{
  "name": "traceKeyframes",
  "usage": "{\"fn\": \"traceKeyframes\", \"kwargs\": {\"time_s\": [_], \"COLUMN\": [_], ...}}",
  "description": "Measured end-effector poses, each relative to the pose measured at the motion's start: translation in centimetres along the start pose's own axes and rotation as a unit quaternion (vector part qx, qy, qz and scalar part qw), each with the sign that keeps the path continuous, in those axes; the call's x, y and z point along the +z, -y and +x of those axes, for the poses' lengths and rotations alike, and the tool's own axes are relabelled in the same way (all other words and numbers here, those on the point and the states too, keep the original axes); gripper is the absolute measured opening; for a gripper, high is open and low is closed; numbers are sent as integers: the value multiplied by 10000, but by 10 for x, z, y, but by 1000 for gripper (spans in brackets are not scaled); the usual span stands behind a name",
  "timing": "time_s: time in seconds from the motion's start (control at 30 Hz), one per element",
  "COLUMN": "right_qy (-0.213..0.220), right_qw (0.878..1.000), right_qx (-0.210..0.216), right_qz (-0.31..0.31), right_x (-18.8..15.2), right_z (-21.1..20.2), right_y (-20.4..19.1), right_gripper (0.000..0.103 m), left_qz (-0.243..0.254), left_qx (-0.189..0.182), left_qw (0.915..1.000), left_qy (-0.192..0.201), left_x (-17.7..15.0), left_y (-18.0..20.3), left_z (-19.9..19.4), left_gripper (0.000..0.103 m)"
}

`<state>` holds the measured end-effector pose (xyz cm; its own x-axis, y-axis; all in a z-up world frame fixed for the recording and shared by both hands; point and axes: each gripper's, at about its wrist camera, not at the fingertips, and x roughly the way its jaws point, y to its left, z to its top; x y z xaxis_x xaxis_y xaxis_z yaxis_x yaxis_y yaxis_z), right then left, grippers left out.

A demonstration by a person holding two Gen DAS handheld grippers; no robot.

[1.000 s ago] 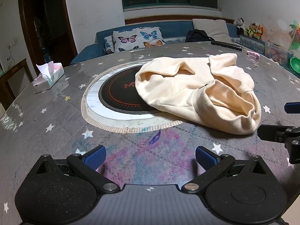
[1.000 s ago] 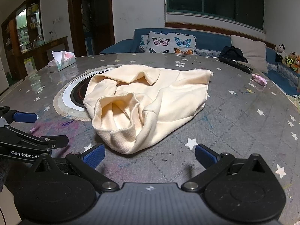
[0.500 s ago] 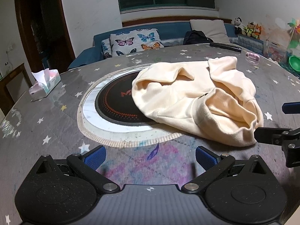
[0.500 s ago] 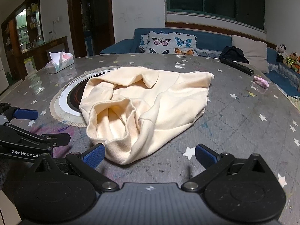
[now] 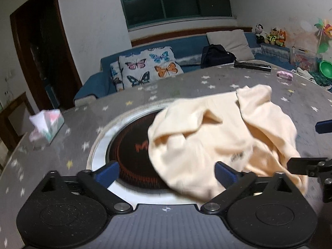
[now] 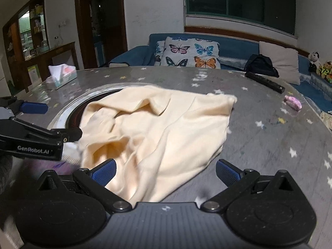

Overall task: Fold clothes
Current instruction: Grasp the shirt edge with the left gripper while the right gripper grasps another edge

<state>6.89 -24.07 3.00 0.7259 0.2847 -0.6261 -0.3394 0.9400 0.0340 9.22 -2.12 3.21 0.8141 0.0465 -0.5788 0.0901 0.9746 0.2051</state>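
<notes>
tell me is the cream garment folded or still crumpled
Crumpled, not folded: the cream garment lies in a loose bunched heap with uneven creases, partly over the round black plate.

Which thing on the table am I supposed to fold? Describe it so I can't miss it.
On the round star-patterned table, find the dark cooktop disc at its centre. Draped half over it lies the cream garment, crumpled: the only large soft fabric there, unlike the tissue box or black remote.

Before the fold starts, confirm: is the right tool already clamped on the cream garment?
No: the right tool stands wide open, its blue pads apart, with the crumpled cream garment lying loose between them on the table.
</notes>
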Motion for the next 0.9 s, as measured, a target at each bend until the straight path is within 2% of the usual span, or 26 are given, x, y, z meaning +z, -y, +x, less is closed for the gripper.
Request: {"fn": "traceKeyframes", "kwargs": {"time_s": [0.07, 0.27, 0.53, 0.6, 0.67, 0.7, 0.77, 0.87, 0.9], "right_qy": [26, 30, -24, -20, -62, -83, -136, -266, -333], "right_qw": [9999, 9995, 9990, 9992, 9993, 9994, 9995, 9994, 9992], "right_qx": [-99, -218, -364, -363, -311, -285, -243, -209, -236], "right_qz": [14, 226, 239, 186, 178, 168, 119, 16, -51], "right_x": [10, 43, 74, 83, 89, 91, 95, 97, 97], "right_z": [8, 39, 84, 97, 109, 115, 126, 143, 150], "right_y": [8, 39, 61, 62, 64, 64, 62, 57, 54], "right_gripper": [102, 96, 80, 75, 70, 68, 64, 61, 59], "left_qz": [76, 514, 837, 871, 835, 794, 633, 368, 287], "left_qx": [-27, -371, -688, -718, -747, -766, -834, -873, -859], "left_qw": [10000, 9979, 9940, 9933, 9931, 9931, 9937, 9948, 9953], "left_qy": [10, 107, -146, -260, -358, -391, -411, -380, -350], "left_x": [10, 36, 57, 59, 60, 61, 61, 63, 63], "left_y": [1, 15, 35, 39, 39, 38, 32, 22, 19], "left_z": [12, 46, 103, 118, 129, 134, 138, 137, 136], "left_gripper": [81, 67, 67, 63, 41, 35, 13, 4, 4]}}
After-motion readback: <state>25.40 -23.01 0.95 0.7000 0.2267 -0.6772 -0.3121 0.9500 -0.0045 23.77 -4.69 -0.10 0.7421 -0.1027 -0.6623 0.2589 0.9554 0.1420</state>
